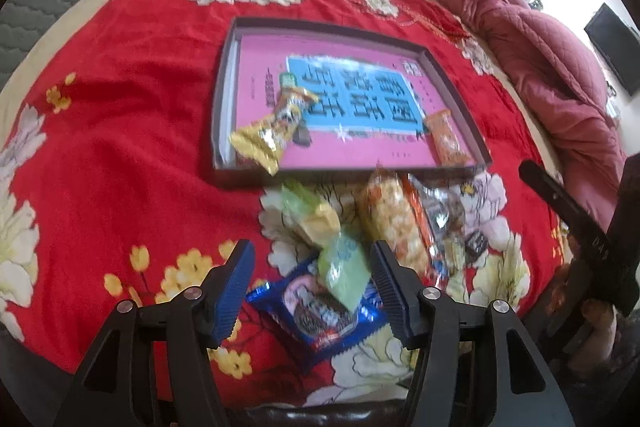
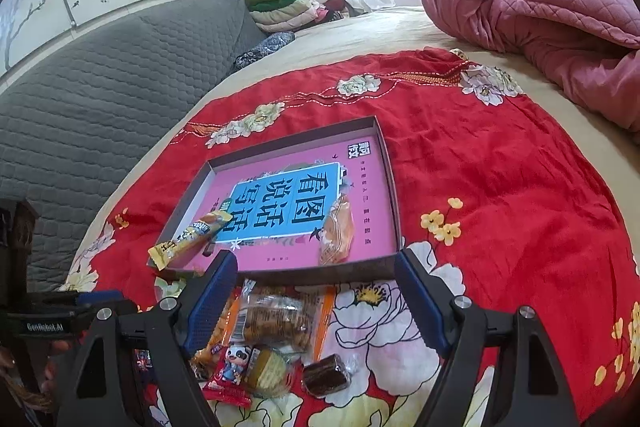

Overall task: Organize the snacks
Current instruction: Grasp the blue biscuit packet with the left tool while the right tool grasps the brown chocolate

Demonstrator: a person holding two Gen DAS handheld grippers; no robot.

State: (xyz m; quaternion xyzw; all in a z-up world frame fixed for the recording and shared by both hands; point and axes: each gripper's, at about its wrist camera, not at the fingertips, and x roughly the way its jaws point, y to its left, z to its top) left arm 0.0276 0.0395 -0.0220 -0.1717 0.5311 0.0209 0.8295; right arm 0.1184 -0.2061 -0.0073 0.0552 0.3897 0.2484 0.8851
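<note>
A shallow box lid with a pink and blue printed bottom [image 1: 256,39] [image 2: 390,179] lies on a red flowered cloth. In it are a yellow snack packet [image 1: 276,125] [image 2: 192,237] hanging over the near left rim and an orange packet [image 1: 446,141] [image 2: 338,233]. More snacks lie in front of the box: a blue packet [image 1: 320,323], green packets [image 1: 344,267], a popcorn-like bag [image 1: 390,215], a clear biscuit pack [image 2: 274,319], a brown cake [image 2: 326,375]. My left gripper [image 1: 312,265] is open above the blue and green packets. My right gripper [image 2: 316,277] is open above the biscuit pack.
A pink quilt [image 1: 532,39] [image 2: 560,23] is bunched at the far right of the bed. A grey padded headboard [image 2: 100,99] runs along the left, with folded clothes [image 2: 292,3] behind. The other gripper shows at the right edge of the left wrist view [image 1: 580,239].
</note>
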